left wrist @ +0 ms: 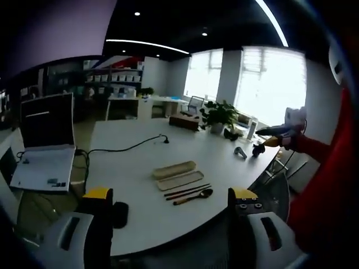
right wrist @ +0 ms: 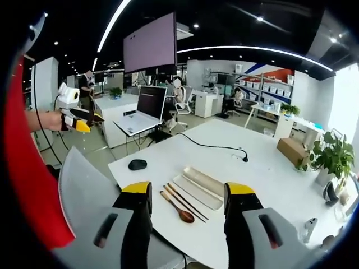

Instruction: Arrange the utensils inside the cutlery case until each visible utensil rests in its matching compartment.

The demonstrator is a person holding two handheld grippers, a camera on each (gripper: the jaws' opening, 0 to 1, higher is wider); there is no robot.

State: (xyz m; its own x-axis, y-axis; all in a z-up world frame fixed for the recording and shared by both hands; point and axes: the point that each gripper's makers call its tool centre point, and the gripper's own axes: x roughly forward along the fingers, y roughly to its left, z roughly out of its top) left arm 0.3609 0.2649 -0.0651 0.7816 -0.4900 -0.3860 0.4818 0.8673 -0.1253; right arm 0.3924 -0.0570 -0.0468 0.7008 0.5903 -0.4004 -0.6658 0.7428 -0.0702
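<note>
Task not begun, by my judgement: the wooden spoon and 2 chopsticks lie on the white tabletop just beside the open cutlery case, at its 7 o'clock in the right gripper view; every utensil remains to be placed. Left hand-held gripper and right hand-held gripper both stand with jaws apart, empty, well short of the utensils.

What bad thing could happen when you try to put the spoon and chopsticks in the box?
The spoon and chopsticks lie close to the near edge of the table, so a clumsy nudge might knock them off. They also lie tight together, so the jaws might catch both at once. The case lid sits right beside the tray; bumping it could shift it over the compartments.
</note>
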